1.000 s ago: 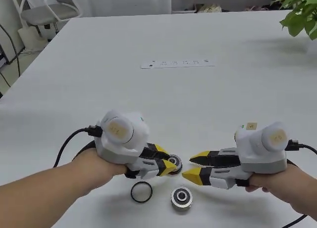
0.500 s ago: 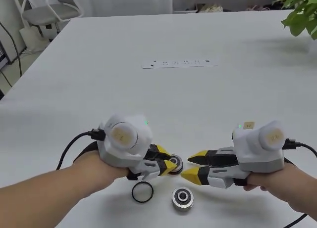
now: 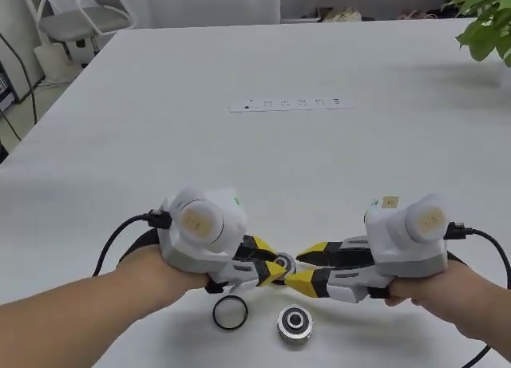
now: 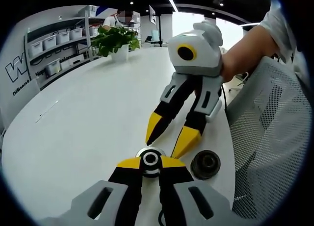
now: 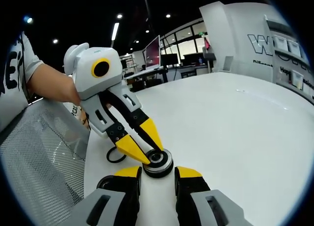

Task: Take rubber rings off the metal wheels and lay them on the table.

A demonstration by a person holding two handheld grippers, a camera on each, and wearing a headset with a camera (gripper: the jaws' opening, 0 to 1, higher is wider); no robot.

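Head view: the left tool point(image 3: 267, 270) is clenched on a metal wheel point(image 3: 281, 265), which its yellow tips half hide. The right tool point(image 3: 307, 266) is spread apart, with its tips right by that wheel. I cannot tell if they touch it. A loose rubber ring point(image 3: 230, 312) and a second wheel point(image 3: 295, 322) lie on the counter point(image 3: 319, 160), nearer the person than the held wheel.

Smooth matt white table point(image 3: 319, 168), shiny metal wheel point(image 4: 150, 159), matt black rubber ring point(image 3: 230, 312), woven mesh chair back point(image 4: 265, 138)
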